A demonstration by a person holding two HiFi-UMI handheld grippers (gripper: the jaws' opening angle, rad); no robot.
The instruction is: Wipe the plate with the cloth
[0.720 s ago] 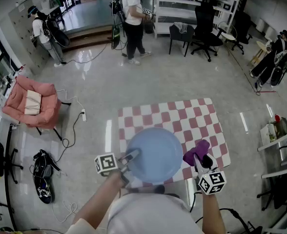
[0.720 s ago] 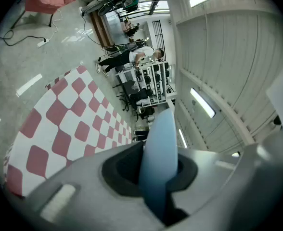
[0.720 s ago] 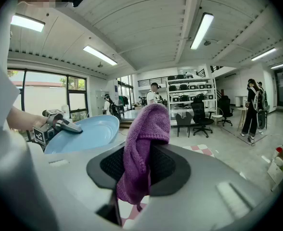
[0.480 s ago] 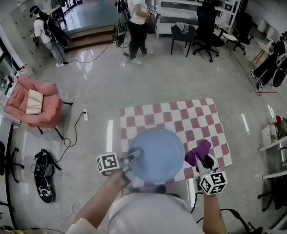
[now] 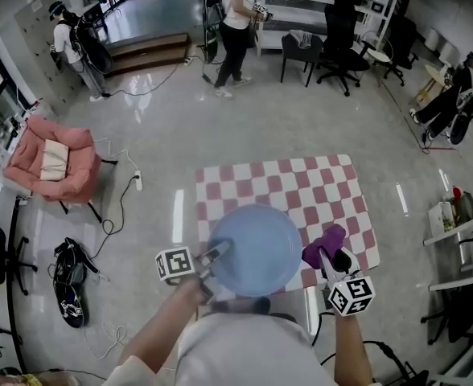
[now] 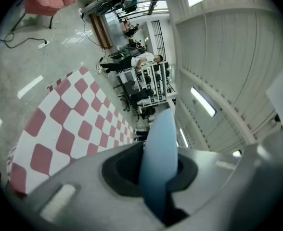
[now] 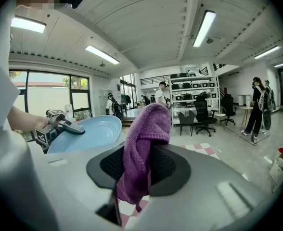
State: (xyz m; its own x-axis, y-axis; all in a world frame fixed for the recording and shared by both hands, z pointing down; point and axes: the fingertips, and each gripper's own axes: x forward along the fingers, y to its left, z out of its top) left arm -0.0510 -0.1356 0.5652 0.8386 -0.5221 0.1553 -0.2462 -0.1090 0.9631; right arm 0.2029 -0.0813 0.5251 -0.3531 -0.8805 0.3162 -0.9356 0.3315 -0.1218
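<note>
Hardly anything has shifted: the left gripper (image 5: 212, 257) keeps its jaws shut on the near-left rim of the blue plate (image 5: 257, 248), over the checkered surface's (image 5: 285, 185) near edge. The right gripper (image 5: 331, 257) stays clamped on the purple cloth (image 5: 323, 242), just beside the plate's right rim, so wiping hasn't begun.
</note>
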